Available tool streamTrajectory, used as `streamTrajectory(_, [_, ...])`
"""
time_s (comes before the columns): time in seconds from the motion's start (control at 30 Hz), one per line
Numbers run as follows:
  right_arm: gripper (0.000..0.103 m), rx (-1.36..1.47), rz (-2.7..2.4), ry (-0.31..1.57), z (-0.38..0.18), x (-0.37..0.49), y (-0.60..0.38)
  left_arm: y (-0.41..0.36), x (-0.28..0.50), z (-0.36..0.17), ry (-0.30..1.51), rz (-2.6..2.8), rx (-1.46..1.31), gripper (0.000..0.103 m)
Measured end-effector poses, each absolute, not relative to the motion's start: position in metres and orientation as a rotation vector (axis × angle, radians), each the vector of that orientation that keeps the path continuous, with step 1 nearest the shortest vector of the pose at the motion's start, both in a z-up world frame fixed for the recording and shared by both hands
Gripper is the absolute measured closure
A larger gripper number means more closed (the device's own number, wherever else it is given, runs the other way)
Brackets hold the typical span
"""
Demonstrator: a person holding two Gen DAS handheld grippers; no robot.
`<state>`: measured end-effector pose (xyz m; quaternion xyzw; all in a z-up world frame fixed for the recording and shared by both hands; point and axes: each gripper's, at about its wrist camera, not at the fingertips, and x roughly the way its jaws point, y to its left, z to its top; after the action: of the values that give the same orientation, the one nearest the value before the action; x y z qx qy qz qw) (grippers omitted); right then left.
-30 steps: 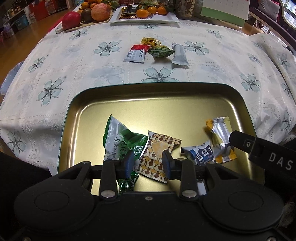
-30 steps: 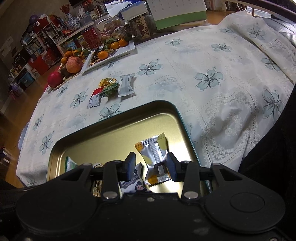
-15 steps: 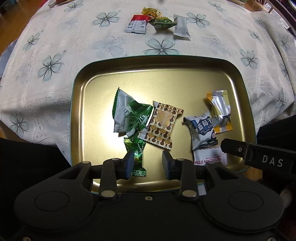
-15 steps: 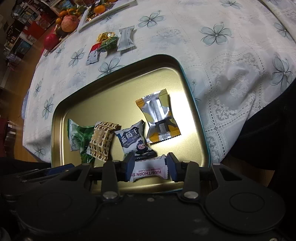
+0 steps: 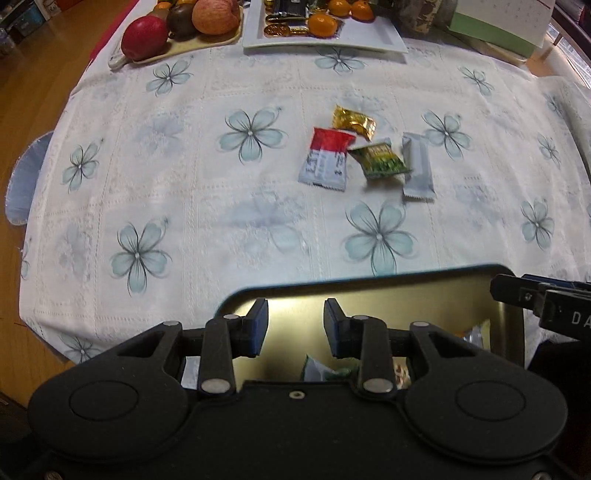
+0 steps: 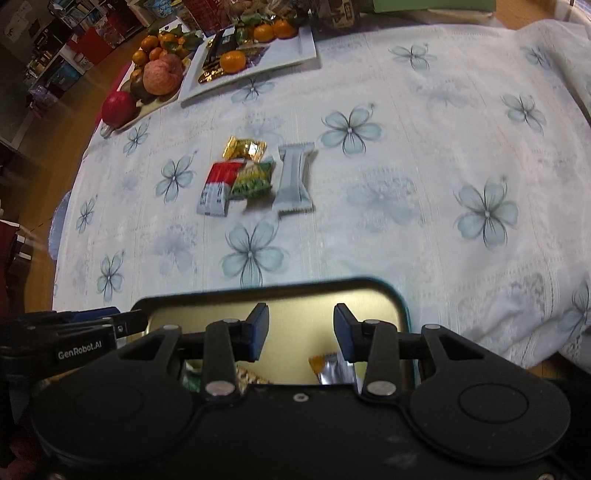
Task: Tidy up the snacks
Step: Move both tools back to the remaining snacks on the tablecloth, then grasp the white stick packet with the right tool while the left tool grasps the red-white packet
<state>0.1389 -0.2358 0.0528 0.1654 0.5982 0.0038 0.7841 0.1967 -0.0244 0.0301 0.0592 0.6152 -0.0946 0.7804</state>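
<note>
Fingers of the left hand-held gripper stand apart with nothing between them, released, above the far edge of a gold metal tray. The right hand-held gripper is in the same state, its two blue pads parted and empty over the same tray. In the left wrist view, the front of the right hand-held gripper reaches in from the right edge, over the tray's far right corner. Inside the tray, mostly hidden by the gripper bodies, lie some wrapped snacks: a green packet and a silver and orange packet show only in part. Beyond the tray, on the counter covered with a white cloth with pale blue flowers, four more snacks lie close together: a red and white packet, a gold packet just behind it, a green packet to its right, and a long grey packet beside that. They are well apart from both grippers. At the far edge of the counter stand a white plate with oranges and sweets and a board with fruit.
</note>
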Motion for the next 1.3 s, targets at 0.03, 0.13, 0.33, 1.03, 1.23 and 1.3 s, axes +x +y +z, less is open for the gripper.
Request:
streamTrajectory(0.03, [0.062, 0.352, 0.004, 1.28, 0.052, 0.151, -0.237, -0.025, 0.206, 0.028, 1.327, -0.196, 0.124, 0.062])
streamTrajectory(0.13, [0.062, 0.353, -0.01, 1.251, 0.048, 0.185, -0.239, -0.027, 0.233, 0.023, 1.33, -0.188, 0.104, 0.062])
streamTrajectory(0.33, [0.062, 0.449, -0.033, 1.264, 0.033, 0.246, -0.248, -0.036, 0.275, 0.01, 1.321, -0.174, 0.088, 0.062])
streamTrajectory(1.03, [0.067, 0.414, -0.106, 1.351, -0.028, 0.298, -0.227, -0.042, 0.316, -0.012, 1.315, -0.205, -0.016, 0.062])
streamTrajectory(1.23, [0.081, 0.368, -0.108, 1.362, -0.032, 0.297, -0.22, -0.05, 0.319, -0.017, 1.316, -0.213, -0.037, 0.062])
streamTrajectory(1.3, [0.082, 0.38, -0.111, 1.363, -0.033, 0.296, -0.223, -0.055, 0.32, -0.019, 1.317, -0.216, -0.031, 0.062])
